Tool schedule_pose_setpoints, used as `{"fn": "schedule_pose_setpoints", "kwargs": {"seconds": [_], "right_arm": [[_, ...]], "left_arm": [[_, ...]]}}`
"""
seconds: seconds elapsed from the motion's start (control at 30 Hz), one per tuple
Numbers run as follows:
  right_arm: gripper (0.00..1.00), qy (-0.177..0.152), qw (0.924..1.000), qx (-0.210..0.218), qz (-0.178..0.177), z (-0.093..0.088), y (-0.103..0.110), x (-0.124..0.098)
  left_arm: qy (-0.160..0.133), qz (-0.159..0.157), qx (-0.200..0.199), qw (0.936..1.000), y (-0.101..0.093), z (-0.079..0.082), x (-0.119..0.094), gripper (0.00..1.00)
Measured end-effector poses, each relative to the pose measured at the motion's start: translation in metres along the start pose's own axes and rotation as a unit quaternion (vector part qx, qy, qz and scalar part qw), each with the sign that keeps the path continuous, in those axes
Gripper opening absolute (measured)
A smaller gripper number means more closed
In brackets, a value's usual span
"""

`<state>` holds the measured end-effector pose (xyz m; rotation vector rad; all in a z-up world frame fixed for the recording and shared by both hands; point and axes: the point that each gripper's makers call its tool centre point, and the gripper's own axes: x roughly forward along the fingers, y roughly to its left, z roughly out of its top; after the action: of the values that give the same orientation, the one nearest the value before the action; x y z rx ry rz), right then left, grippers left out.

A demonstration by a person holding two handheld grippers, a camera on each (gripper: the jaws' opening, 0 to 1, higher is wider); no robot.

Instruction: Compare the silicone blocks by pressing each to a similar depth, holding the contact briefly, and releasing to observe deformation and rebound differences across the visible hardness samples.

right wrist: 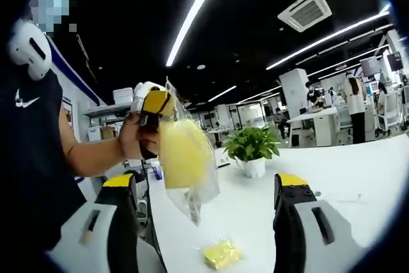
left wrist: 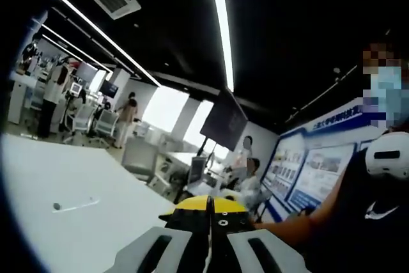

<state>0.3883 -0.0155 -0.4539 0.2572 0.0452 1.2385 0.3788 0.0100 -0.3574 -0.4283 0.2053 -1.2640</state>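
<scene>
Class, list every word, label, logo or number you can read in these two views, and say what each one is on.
No text can be quoted.
Shirt: a white swoosh logo, no letters.
Blue wall banner: white characters, too blurred to read.
Wall posters: print too small to read.
Bag held by the left gripper: no label visible.

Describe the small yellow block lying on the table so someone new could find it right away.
In the right gripper view, start at the white table with the potted plant. Come toward the camera, between the right gripper's open jaws: the yellow block lies there flat in clear wrap. Unlike the yellow piece in the bag hanging from the left gripper, it rests on the tabletop.
</scene>
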Motion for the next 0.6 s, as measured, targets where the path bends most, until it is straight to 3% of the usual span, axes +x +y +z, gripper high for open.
{"fn": "schedule_pose_setpoints", "kwargs": {"seconds": [0.13,0.47,0.6], "right_arm": [[0.63,-0.018,0.9988,-0.004,0.046,0.014,0.016,0.004],[0.38,-0.028,0.9965,0.02,0.076,0.022,0.026,0.004],[0.33,-0.032,0.9958,0.024,0.083,0.026,0.028,0.007]], "left_arm": [[-0.001,-0.004,0.001,1.0,-0.003,0.0,0.002,0.0],[-0.002,-0.012,-0.005,0.9999,-0.008,-0.002,0.007,0.0],[-0.003,-0.01,-0.009,0.9999,-0.007,-0.003,0.005,0.0]]}}
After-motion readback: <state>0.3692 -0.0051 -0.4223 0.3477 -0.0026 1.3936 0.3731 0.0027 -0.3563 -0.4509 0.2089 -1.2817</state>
